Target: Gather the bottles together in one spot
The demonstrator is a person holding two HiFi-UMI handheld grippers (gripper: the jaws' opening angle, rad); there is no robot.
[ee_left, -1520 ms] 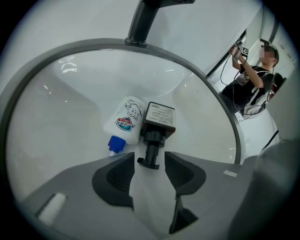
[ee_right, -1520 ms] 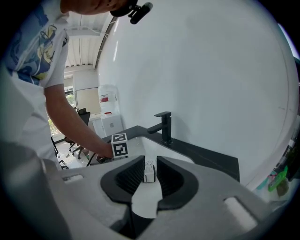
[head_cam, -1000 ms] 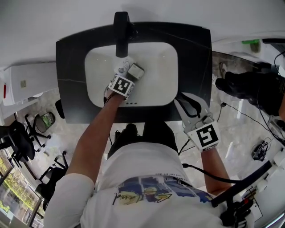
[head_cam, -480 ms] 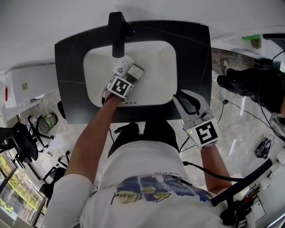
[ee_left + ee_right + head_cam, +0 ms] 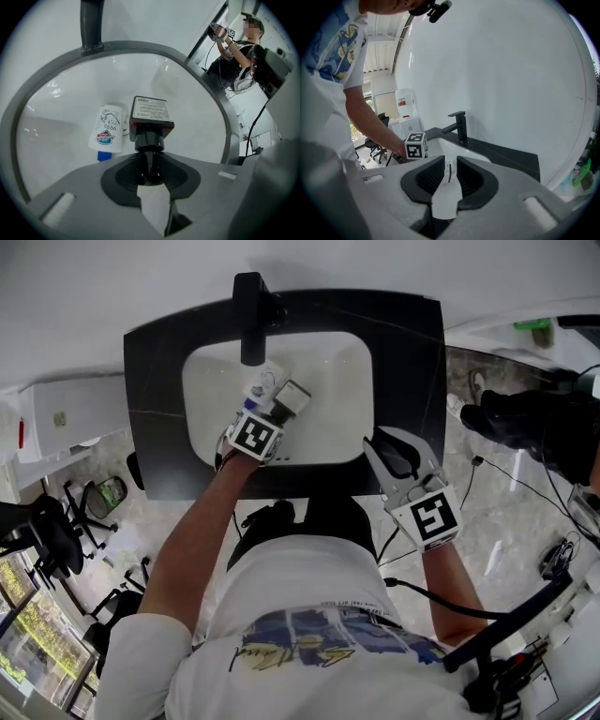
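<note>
A brown square bottle [image 5: 151,112] with a black cap hangs over the white sink basin [image 5: 56,108]. My left gripper [image 5: 149,171] is shut on the cap; its jaws have just been closing on it. In the head view the same bottle [image 5: 291,396] sticks out past the left gripper [image 5: 272,411] inside the basin [image 5: 328,362]. A white bottle [image 5: 108,127] with a blue cap lies on the basin floor just left of the brown one, and shows in the head view as the white bottle [image 5: 265,379]. My right gripper [image 5: 389,451] rests shut and empty at the counter's front right; its own view shows the right gripper [image 5: 448,172] with pads together.
A black faucet [image 5: 251,320] stands at the back of the basin, set in a black counter [image 5: 412,352]. A person [image 5: 234,42] holding a gripper stands in the background to the right. Office chairs [image 5: 47,531] are on the floor at left, and dark gear [image 5: 534,423] at right.
My left gripper has closed on the brown bottle's cap and lifted a little, drawing toward the basin's near side. The right gripper has stayed where it was.
</note>
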